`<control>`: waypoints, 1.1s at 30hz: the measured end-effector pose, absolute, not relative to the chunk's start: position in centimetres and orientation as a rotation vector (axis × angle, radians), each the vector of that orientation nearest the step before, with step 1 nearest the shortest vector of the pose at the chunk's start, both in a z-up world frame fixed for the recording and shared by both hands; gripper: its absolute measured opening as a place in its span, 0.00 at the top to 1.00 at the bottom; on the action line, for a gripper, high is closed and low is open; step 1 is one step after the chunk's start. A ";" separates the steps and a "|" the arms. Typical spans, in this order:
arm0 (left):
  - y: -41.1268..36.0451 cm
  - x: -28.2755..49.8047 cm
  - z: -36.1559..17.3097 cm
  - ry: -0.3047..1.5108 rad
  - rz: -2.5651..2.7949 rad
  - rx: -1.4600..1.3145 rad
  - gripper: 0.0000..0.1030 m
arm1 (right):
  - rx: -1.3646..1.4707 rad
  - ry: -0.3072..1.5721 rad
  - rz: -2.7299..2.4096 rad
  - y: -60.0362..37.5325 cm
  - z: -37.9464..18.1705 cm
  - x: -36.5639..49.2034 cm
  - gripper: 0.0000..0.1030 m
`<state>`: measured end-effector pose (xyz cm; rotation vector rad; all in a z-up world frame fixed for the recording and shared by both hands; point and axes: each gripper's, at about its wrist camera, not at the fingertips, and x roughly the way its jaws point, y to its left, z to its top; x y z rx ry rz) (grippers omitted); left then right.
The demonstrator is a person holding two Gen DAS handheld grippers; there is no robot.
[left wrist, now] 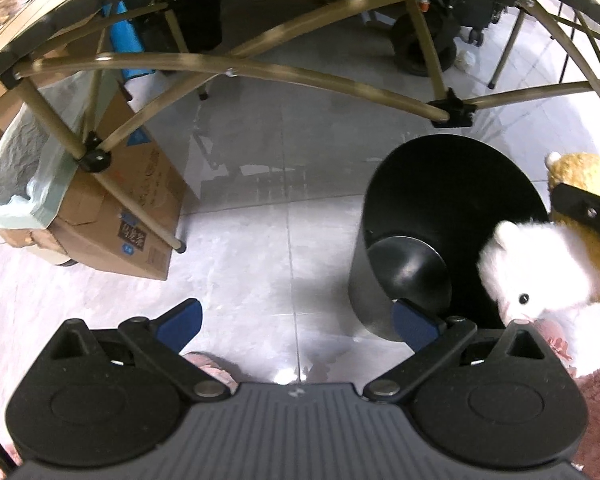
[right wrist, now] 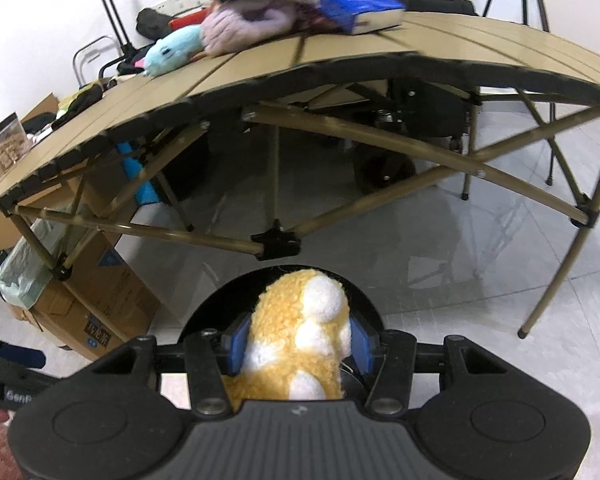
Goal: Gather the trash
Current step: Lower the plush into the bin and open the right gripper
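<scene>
While my right tongs (right wrist: 298, 346) clench the yellow-and-white plush toy (right wrist: 300, 332) right above the black trash bin (left wrist: 432, 220), my left tongs (left wrist: 296, 322) hang released just beside it, holding nothing. I judge this the drop step: next, part the right tongs. Beyond stand the folding bench (right wrist: 340, 64) and cardboard box (left wrist: 140, 200).
</scene>
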<state>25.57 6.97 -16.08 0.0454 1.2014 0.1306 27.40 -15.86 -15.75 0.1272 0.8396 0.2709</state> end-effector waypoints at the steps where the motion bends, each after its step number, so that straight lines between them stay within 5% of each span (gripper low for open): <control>1: 7.1 25.5 -16.1 1.201 0.134 0.044 0.00 | 0.123 0.843 0.274 -15.5 -15.9 27.7 0.52; 19: 8.1 25.6 -17.0 1.195 0.175 0.070 0.00 | 0.078 0.918 0.265 -11.7 -18.5 30.8 0.52; 27: 8.2 25.6 -17.0 1.193 0.177 0.067 0.00 | 0.094 0.958 0.233 -11.9 -19.0 31.3 0.44; 29: 8.2 25.6 -17.0 1.193 0.178 0.068 0.00 | 0.087 0.971 0.216 -12.1 -19.1 31.5 0.25; 33: 8.1 25.6 -16.9 1.193 0.175 0.071 0.00 | 0.043 0.986 0.183 -12.3 -18.9 31.4 0.04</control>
